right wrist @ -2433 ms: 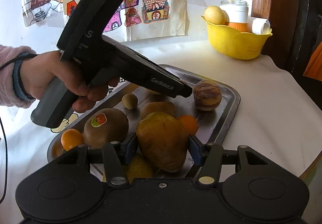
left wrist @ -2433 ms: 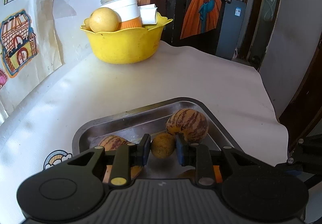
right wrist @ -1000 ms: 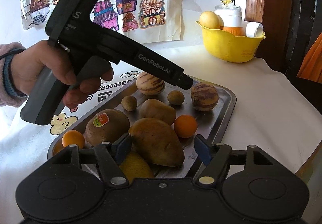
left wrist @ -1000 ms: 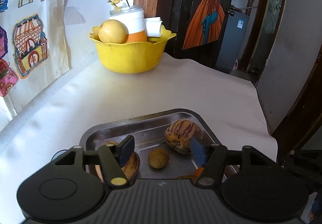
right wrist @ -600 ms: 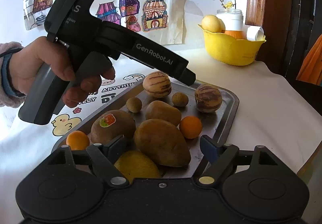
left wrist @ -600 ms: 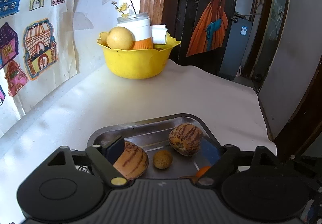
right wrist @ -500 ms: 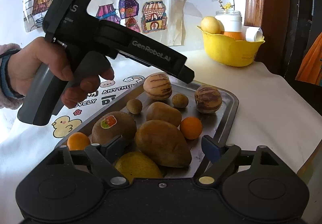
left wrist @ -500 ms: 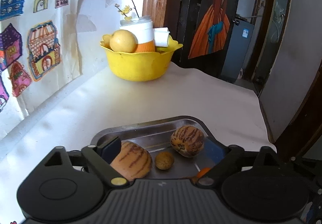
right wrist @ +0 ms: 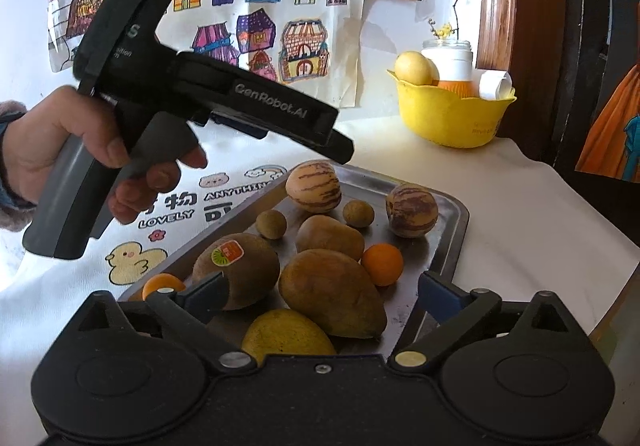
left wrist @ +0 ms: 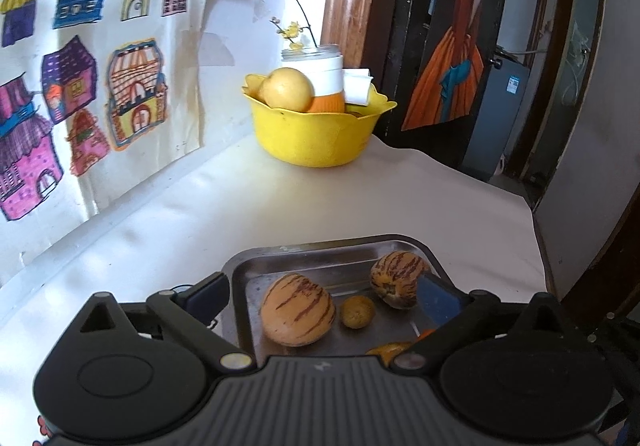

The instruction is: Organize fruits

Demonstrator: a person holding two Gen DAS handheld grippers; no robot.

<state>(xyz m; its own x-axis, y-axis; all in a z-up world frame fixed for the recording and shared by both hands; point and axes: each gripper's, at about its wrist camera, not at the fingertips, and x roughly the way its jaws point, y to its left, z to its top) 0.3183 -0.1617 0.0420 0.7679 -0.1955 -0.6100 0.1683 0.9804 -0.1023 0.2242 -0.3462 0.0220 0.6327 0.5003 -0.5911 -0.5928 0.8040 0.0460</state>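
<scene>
Left claw [left wrist: 320,296]: spread wide, holding nothing, raised above the far end of the steel tray [left wrist: 256,258]; seen side-on from the right wrist view, gripped in a bare hand [right wrist: 92,149]. Right claw [right wrist: 320,296]: likewise wide open and empty, poised over the near end of the tray. Between and just beyond the left claw's fingers: a pale striped melon [left wrist: 297,314], a small brown round fruit [left wrist: 357,311] just beside it, a darker striped melon [left wrist: 396,278] by the far right corner. Nearer the right claw: a large brown fruit [right wrist: 332,292], a stickered kiwi [right wrist: 236,268], a yellow fruit [right wrist: 288,334], a smaller brown fruit [right wrist: 330,236], two oranges [right wrist: 382,264], another small round fruit [right wrist: 271,224]. All fruit appears to lie in the tray; the sorting looks nearly done or between picks. Yellow bowl [left wrist: 316,133] stands well apart at the back of the bench [left wrist: 360,197]. Handling advice: choose one fruit, descend with fingers straddling its widest part, close gently; round fruits likely roll on steel, so approach squarely and avoid nudging neighbours.
</scene>
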